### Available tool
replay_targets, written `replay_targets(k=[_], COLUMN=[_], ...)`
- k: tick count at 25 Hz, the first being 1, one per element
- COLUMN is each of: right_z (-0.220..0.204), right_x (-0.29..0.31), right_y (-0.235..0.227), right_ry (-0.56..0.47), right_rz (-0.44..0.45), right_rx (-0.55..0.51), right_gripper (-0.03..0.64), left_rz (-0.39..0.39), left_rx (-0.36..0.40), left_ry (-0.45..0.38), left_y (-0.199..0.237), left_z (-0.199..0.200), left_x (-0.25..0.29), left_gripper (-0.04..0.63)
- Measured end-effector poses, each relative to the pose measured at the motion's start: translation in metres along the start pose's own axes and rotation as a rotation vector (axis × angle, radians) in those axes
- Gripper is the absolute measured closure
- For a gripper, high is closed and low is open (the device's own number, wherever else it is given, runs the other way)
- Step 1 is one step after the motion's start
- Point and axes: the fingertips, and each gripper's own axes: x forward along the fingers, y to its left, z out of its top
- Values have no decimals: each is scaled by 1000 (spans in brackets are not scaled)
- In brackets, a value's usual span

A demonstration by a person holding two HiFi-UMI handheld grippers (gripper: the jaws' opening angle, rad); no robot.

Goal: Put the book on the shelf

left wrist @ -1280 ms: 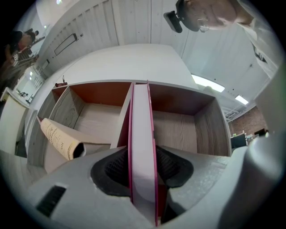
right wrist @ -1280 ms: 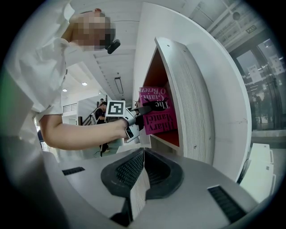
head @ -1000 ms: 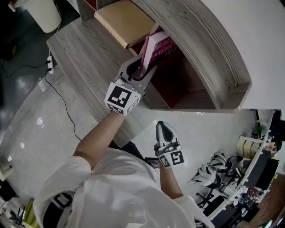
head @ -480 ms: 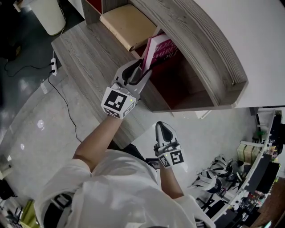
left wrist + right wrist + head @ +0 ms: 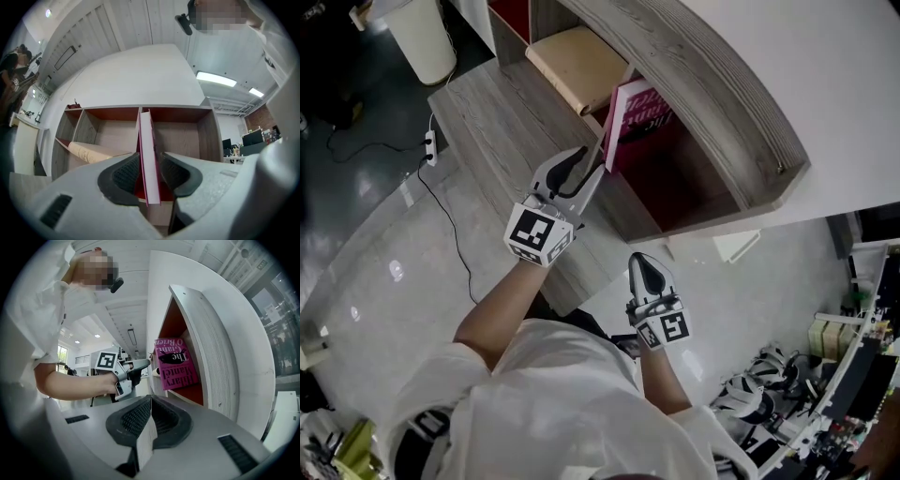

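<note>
White bin [image 5: 417, 37]: far left of the left tongs [image 5: 592, 159], on the dark floor.
Cable [image 5: 441, 202]: on the floor, left of and below the left tongs.
Ledge [image 5: 497, 112]: grey wood, under the left tongs, along the foot of the shelf [image 5: 712, 103].
Tan book [image 5: 577, 61]: ahead and left of the left tongs, tilted in the neighbouring compartment.
Left tongs: jaws apart, pointed into the shelf, gripping nothing.
Book [image 5: 637, 117]: pink, standing upright in the red-lined compartment straight ahead of the left tongs. Its near edge [image 5: 147, 159] shows in the gap between the jaws. The right pad is clear of it; whether the left pad touches it cannot be told.
Right tongs [image 5: 645, 267]: right of and below the left tongs, well apart from the shelf, jaws clenched.
Slip [image 5: 145, 444]: thin and white, pinched between the right tongs' pads.
</note>
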Motion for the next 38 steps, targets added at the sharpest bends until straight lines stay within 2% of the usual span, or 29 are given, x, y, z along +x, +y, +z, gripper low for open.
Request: replay_targets(k=[12,19,25,31,38], right_z=[20,25,23,22,5], right_x=[-5,-16,-31,-56,-90], right_y=[9,25,43,92,178], right_ry=[-71,-92,-114,-142,-110], right_rz=[33,23,-27,-93,-114], right_rx=[-18,-18,-22,-34,-63], right_gripper=[601,601,601,601,601], left_rz=[54,30,8,-27,-2], left_rx=[87,97,57,6,-21], left_ry=[43,75,103,113,103], left_y=[-13,-24,-34,-42,-41], left_z=[27,37,32,26,30], left_x=[-86,-139,-194,-269,-371], left_gripper=[568,578,580,580,580])
